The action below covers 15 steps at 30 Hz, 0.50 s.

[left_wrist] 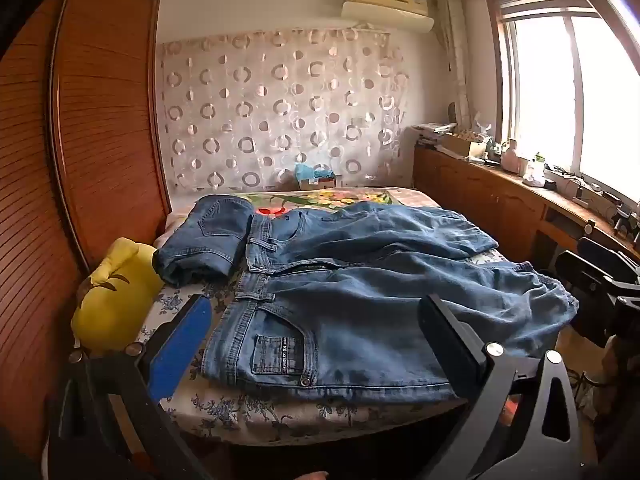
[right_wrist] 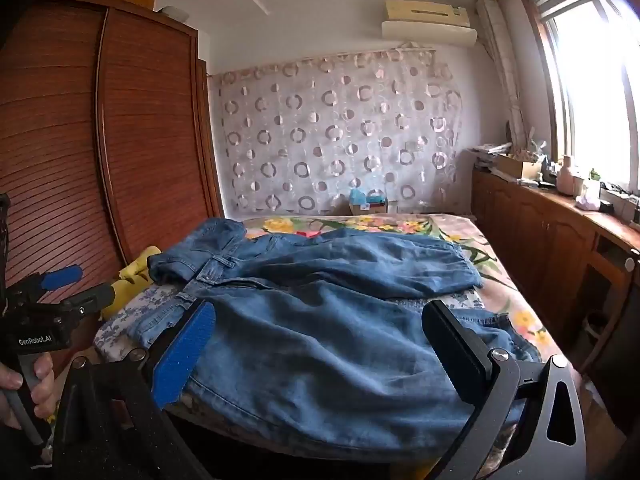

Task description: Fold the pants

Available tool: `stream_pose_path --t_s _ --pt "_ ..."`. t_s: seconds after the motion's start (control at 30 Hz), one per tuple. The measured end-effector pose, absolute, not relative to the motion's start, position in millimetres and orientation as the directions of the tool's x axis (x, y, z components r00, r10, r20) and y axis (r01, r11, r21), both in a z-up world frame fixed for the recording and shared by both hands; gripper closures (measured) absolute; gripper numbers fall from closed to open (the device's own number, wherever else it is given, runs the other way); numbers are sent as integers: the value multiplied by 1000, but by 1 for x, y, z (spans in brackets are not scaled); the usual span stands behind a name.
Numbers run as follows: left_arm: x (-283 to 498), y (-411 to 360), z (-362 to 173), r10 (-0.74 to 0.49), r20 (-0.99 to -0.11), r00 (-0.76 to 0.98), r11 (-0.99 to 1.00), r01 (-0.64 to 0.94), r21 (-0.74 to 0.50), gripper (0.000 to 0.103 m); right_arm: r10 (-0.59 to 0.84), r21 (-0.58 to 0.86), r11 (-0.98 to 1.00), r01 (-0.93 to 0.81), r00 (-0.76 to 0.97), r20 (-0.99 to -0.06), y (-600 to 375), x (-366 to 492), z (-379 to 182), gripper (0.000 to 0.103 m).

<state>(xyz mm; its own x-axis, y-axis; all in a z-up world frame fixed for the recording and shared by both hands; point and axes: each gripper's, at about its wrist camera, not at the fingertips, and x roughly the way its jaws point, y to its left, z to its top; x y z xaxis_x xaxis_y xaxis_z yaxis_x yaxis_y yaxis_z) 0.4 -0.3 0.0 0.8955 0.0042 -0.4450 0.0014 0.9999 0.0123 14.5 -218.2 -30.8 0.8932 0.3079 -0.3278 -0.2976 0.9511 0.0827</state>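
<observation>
A pair of blue jeans (left_wrist: 360,320) lies spread flat on the bed (left_wrist: 248,412), waistband to the left and both legs running right. My left gripper (left_wrist: 316,304) hovers open over the near waistband and pocket, with nothing between its fingers. In the right wrist view the same jeans (right_wrist: 320,340) fill the near half of the bed (right_wrist: 516,312). My right gripper (right_wrist: 320,310) stands open above the near leg, empty. The left gripper (right_wrist: 80,286) shows at the left edge, held by a hand (right_wrist: 24,384). A second pair of jeans, folded (left_wrist: 204,236), lies at the bed's far left.
A yellow plush toy (left_wrist: 116,300) sits at the bed's left edge beside the wooden wardrobe (left_wrist: 100,120). A cluttered wooden cabinet (left_wrist: 500,200) runs along the right under the window. A small box (left_wrist: 316,178) stands at the head of the bed by the curtain.
</observation>
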Motion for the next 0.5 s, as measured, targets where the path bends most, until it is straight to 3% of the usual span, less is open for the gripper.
stream_pose_path --t_s 0.5 --pt "0 -1 0 6 -427 904 1000 -2 9 0 313 98 950 -297 892 -327 -225 16 -31 0"
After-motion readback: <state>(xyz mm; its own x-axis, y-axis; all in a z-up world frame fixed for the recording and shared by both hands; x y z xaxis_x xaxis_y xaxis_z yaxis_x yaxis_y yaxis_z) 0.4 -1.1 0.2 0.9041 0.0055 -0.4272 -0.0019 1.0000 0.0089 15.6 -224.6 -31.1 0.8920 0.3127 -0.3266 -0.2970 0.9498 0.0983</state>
